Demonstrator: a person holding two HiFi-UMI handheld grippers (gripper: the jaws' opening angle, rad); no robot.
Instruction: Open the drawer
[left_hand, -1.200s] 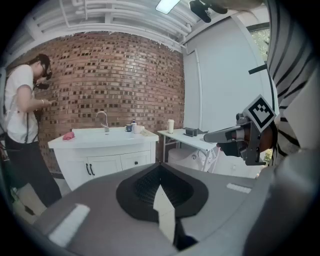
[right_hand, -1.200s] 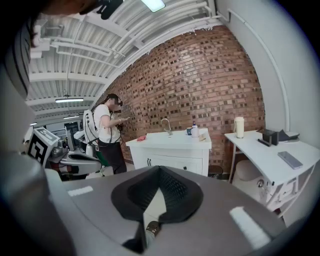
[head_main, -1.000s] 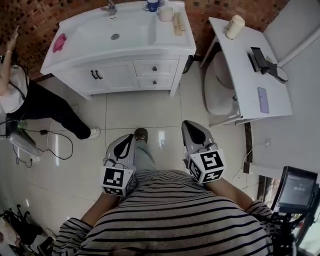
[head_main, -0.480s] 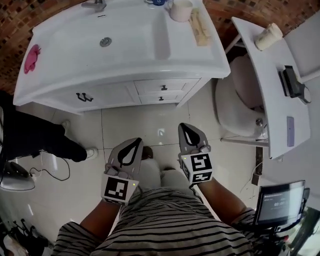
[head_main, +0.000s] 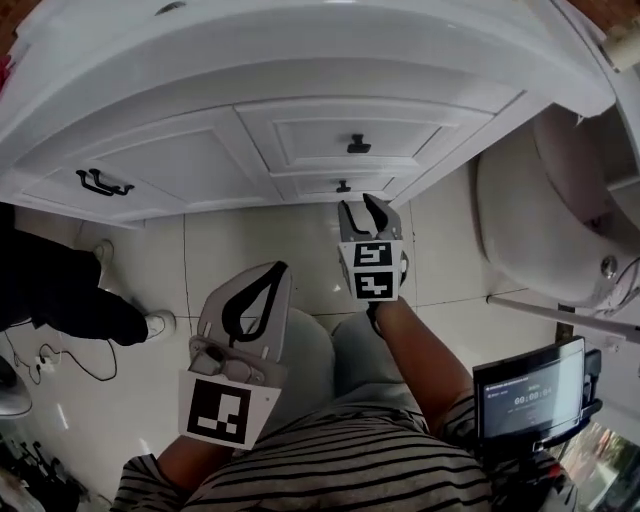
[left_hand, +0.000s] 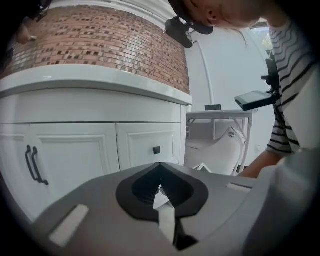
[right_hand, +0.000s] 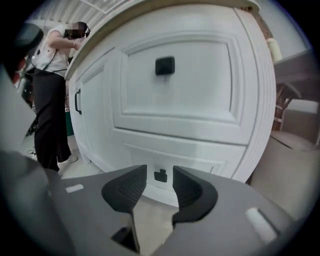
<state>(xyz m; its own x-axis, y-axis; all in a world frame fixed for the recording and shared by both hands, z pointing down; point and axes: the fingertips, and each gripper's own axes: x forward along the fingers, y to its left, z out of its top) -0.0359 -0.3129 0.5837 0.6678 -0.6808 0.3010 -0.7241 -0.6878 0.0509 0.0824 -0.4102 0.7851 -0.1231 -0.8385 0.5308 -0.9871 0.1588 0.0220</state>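
A white vanity cabinet (head_main: 200, 160) has two stacked drawers at its right side. The upper drawer (head_main: 350, 135) carries a black knob (right_hand: 164, 65). The lower drawer (head_main: 345, 183) has a small black knob (right_hand: 160, 175). My right gripper (head_main: 362, 205) points at the lower drawer, close in front of it. Its jaws are opening, and in the right gripper view (right_hand: 160, 171) the small knob shows in the gap between the fingers (right_hand: 131, 185), untouched. My left gripper (head_main: 277, 270) hangs back above the person's lap, jaws shut and empty, also visible in the left gripper view (left_hand: 160, 166).
Left of the drawers are cabinet doors with black bar handles (head_main: 98, 182). Another person in black trousers (head_main: 60, 300) stands at the left, with cables (head_main: 50, 360) on the floor. A white toilet (head_main: 545, 220) sits at the right, and a small screen (head_main: 525, 398) is near my right elbow.
Both grippers have dropped and moved in toward the cabinet, the right one farther. The right jaws, shut before, now stand apart. The cabinet fills much more of the head view.
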